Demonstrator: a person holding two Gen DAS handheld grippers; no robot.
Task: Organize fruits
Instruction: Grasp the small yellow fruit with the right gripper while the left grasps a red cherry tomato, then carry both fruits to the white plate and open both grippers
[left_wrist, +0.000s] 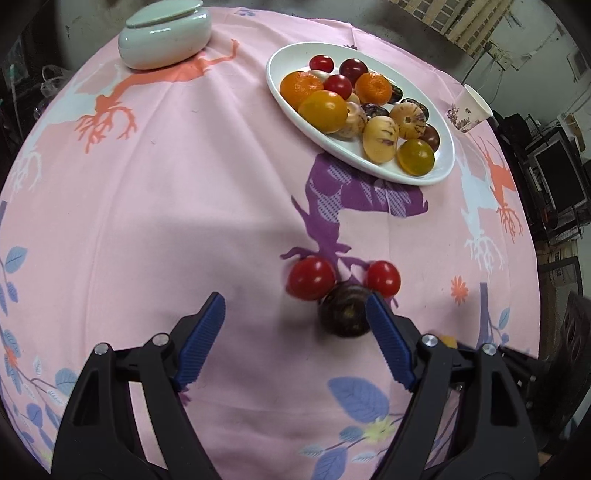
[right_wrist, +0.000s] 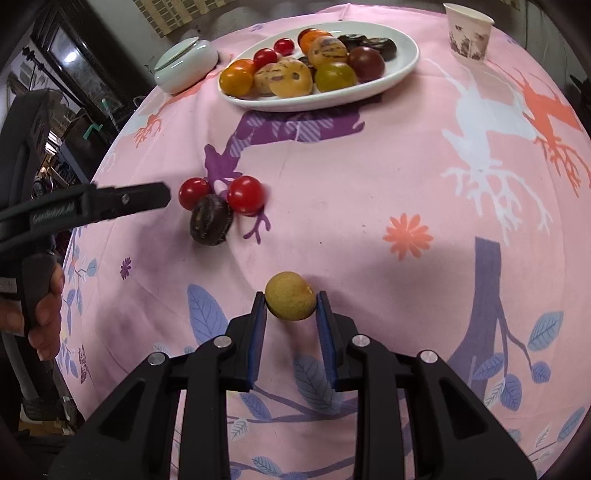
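Observation:
A white oval plate (left_wrist: 445, 162) (right_wrist: 406, 55) at the far side holds several fruits: oranges, red tomatoes, speckled and dark ones. On the pink cloth lie two red tomatoes (left_wrist: 311, 277) (left_wrist: 384, 277) and a dark purple fruit (left_wrist: 341, 314) (right_wrist: 210, 224), all touching. My left gripper (left_wrist: 295, 304) stands open above the cloth, its right finger beside the dark fruit, nothing gripped. In the right wrist view, my right gripper (right_wrist: 290, 298) is shut on a small tan round fruit (right_wrist: 290, 301) just over the cloth. The left gripper (right_wrist: 162, 194) enters there from the left, near the tomatoes (right_wrist: 194, 192) (right_wrist: 245, 194).
A pale green lidded dish (left_wrist: 164, 35) (right_wrist: 184, 62) sits at the far left of the table. A paper cup (left_wrist: 469, 107) (right_wrist: 467, 35) stands at the far right near the edge. A hand (right_wrist: 44, 314) holds the left gripper's handle. Dark room clutter surrounds the table.

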